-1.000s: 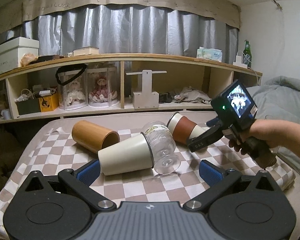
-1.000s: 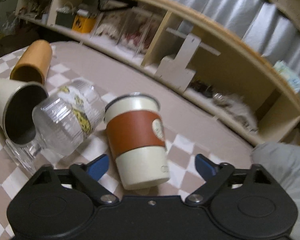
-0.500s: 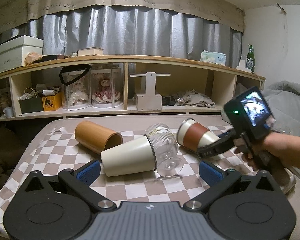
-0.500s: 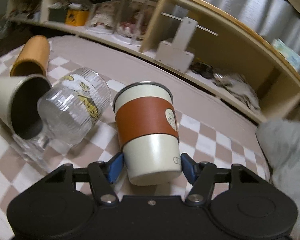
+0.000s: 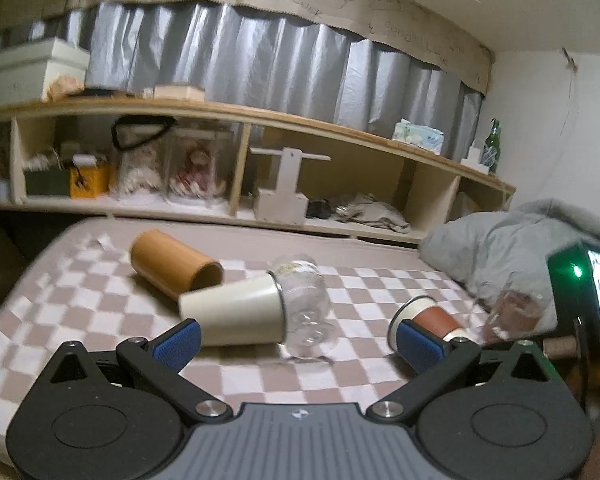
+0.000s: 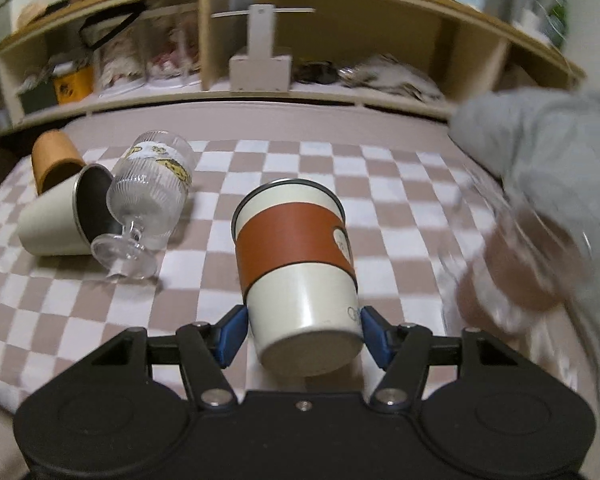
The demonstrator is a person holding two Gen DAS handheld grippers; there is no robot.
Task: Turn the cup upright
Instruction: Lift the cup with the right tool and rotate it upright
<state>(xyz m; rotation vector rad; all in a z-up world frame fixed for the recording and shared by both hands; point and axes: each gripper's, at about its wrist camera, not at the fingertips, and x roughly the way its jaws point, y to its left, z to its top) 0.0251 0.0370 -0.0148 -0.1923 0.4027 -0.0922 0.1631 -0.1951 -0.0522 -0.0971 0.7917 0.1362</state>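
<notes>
A cup with a brown sleeve [image 6: 296, 268] lies on its side on a checked cloth [image 6: 300, 168] spread over a bed. The right gripper [image 6: 300, 330] has its blue jaws pressed against both sides of the cup near its base, so it is gripped. The cup's long axis runs straight out from the jaws, its base toward the gripper and its open mouth pointing away toward the wooden shelf [image 6: 340, 0].

To the cup's left, apart from it, lie a cream cup [image 6: 54, 220], a stemmed glass [image 6: 148, 204] and a tan cylinder [image 6: 54, 158], all on their sides and bunched together. Close on the cup's right sits a blurred clear glass [image 6: 520, 264] against a grey quilt [image 6: 540, 152]. Beyond the mouth, the cloth looks open.

The left gripper [image 5: 298, 340] is held back with its jaws wide apart and nothing between them. Swinging the mouth upward probably suits best; the glass on the right leaves little room.
</notes>
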